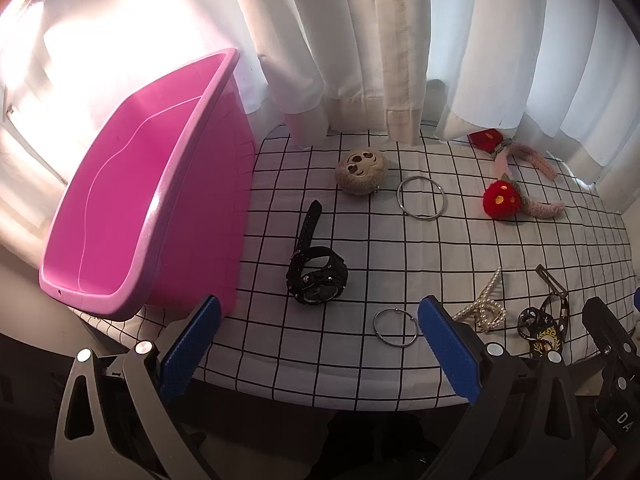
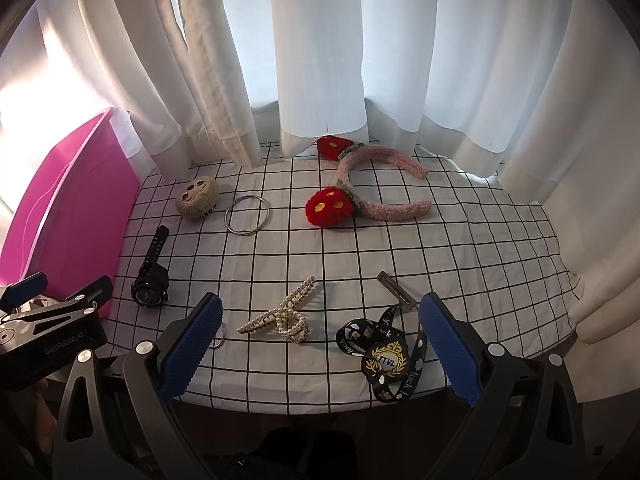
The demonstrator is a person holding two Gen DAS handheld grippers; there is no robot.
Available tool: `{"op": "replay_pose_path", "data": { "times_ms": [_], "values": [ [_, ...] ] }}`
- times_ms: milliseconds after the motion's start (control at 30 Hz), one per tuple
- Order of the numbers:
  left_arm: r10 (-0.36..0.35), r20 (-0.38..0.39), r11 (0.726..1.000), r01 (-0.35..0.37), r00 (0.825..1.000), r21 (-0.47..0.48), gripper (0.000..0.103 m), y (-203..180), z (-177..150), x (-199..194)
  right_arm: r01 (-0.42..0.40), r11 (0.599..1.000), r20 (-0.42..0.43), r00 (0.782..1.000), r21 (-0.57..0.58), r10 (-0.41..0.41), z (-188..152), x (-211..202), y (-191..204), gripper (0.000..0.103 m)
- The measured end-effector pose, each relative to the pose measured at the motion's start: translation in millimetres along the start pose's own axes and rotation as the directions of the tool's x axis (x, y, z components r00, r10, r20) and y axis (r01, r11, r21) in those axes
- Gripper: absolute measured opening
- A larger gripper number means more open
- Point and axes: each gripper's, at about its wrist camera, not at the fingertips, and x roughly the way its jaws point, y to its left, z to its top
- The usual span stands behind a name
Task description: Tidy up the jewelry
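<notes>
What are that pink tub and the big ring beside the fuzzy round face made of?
The pink tub looks like moulded plastic: smooth, glossy walls with a sheen along the rim. The ring seems to be thin metal wire, silvery and shiny, though coated plastic can't be ruled out.

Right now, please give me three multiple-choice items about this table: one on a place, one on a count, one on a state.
1. Where is the black watch?
A. inside the pink bin
B. on the checked cloth beside the pink bin
C. on the headband

2. How many plain metal rings lie on the cloth?
A. one
B. two
C. four

3. How is the left tool?
A. open, empty
B. shut on the watch
C. shut on a ring

Answers:
1 B, it lies beside the pink bin.
2 B, large ring and small ring.
3 A, pads apart.
</notes>
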Motion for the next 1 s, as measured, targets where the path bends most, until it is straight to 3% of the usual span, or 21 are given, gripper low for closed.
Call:
{"op": "replay_pose_path", "data": {
  "times_ms": [1000],
  "values": [
    [-0.003,0.003,1.0,0.003,1.0,-0.006,0.097,-5,2,2,-0.011,1.0,-0.002,1.0,0.016,0.011,-2,-3,-12,0.094]
  ]
}}
